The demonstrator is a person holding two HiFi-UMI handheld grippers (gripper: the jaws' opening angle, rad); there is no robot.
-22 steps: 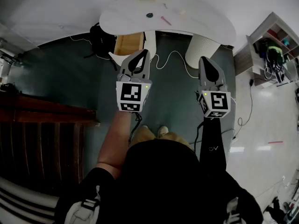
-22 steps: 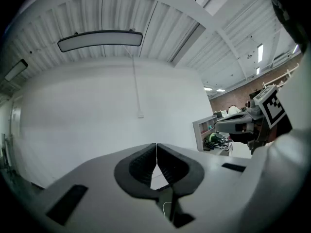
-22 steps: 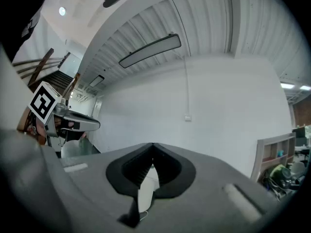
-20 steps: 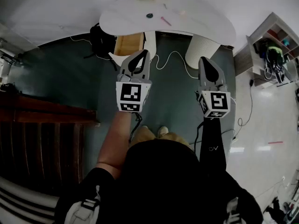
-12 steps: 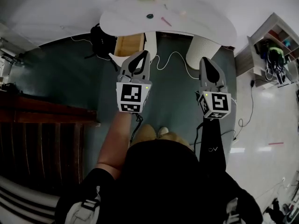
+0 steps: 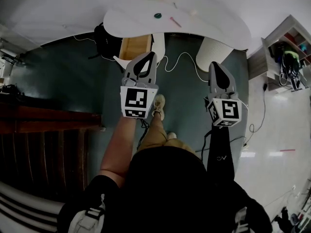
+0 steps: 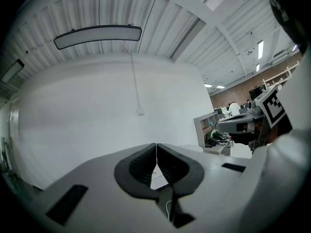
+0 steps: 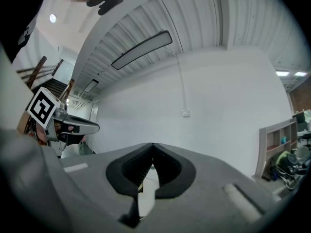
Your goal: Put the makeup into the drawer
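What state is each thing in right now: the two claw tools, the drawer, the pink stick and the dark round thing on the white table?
Left gripper: jaws shut, nothing between them.
Right gripper: jaws shut, nothing between them.
Drawer: pulled open under the table.
Pink stick: lying flat on the table, not in the drawer.
Dark round item: resting on the table.

Pink makeup stick (image 6: 175, 22) & dark round piece (image 6: 157, 15) on table (image 6: 218, 25); wood drawer (image 6: 134, 47) open.
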